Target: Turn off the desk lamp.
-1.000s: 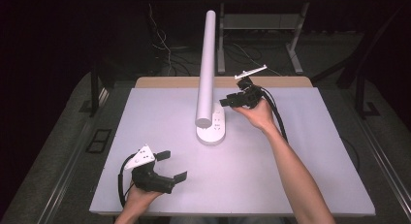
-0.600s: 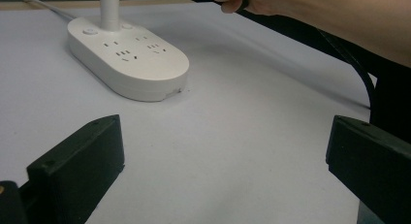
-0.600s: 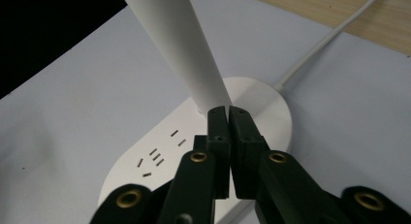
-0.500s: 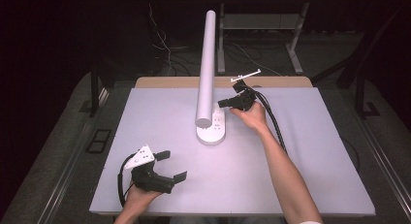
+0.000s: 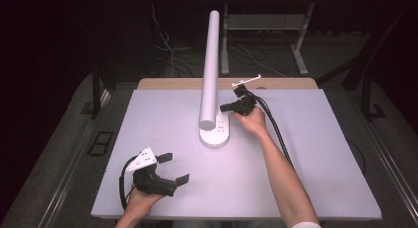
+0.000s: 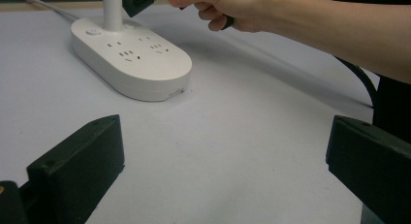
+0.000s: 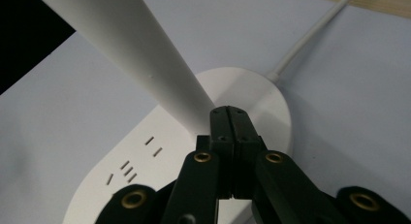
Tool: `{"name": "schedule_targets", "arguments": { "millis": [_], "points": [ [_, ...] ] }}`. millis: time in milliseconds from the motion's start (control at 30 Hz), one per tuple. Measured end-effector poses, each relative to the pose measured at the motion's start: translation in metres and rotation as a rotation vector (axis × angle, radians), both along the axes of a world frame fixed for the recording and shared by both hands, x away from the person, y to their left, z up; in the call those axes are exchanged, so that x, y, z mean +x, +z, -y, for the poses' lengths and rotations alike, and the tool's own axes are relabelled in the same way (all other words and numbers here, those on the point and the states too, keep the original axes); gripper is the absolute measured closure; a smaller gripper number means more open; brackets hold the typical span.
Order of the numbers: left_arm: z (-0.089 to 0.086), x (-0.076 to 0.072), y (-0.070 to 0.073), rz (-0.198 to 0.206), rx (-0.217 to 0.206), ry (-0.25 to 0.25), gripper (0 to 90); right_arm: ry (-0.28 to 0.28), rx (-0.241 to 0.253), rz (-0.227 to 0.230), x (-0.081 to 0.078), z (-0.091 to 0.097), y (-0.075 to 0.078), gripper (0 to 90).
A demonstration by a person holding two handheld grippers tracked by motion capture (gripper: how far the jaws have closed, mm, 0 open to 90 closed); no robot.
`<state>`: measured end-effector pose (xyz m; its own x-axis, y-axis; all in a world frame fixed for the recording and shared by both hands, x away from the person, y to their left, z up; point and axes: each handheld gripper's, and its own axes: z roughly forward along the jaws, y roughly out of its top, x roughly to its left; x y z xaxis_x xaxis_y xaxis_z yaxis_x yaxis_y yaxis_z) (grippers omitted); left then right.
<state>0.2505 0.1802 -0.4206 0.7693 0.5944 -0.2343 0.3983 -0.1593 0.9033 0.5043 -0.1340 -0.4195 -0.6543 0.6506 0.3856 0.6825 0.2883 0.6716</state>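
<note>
Near table edge: left gripper (image 5: 172, 169), jaws wide, on open white table (image 5: 320, 188). Centre: lamp base (image 5: 215, 134), bare surface all round. Beyond: right gripper (image 7: 229, 118), jaws pressed together empty, at the lamp's post (image 7: 145, 64).

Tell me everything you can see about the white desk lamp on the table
The desk lamp looks like smooth white plastic. Its oval base sits flat on the pale table, toward the far middle, and carries socket slots and a round button. A slim stem rises from the base, and a long tubular head reaches toward the camera. A white cord runs off its far end. The right gripper, jaws shut, hovers right over the base beside the stem; contact cannot be told.
</note>
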Motion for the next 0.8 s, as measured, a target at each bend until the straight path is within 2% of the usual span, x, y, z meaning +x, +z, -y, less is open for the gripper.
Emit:
{"name": "schedule_targets", "arguments": {
  "millis": [200,367,533,633,800],
  "points": [
    [0.0001,0.0003,-0.0002,-0.002,0.000,-0.002,0.0,0.005,-0.019,-0.012,0.0013,-0.0028,-0.0075,90.0],
    [0.0010,0.0000,0.0000,0.001,0.003,-0.003,0.0,0.010,-0.046,0.013,-0.0004,-0.0057,-0.0066,90.0],
    [0.0018,-0.0009,0.0004,0.006,0.008,-0.011,0.0,0.001,-0.032,0.009,-0.0002,-0.0042,-0.0089,90.0],
    [0.0009,-0.0003,0.0003,0.003,0.002,-0.007,0.0,-0.009,-0.054,0.022,-0.0015,-0.0061,-0.0071,90.0],
    [0.0002,0.0004,0.0000,0.001,-0.001,-0.002,0.0,-0.016,-0.061,0.017,-0.0031,-0.0075,-0.0047,90.0]
  ]
}}
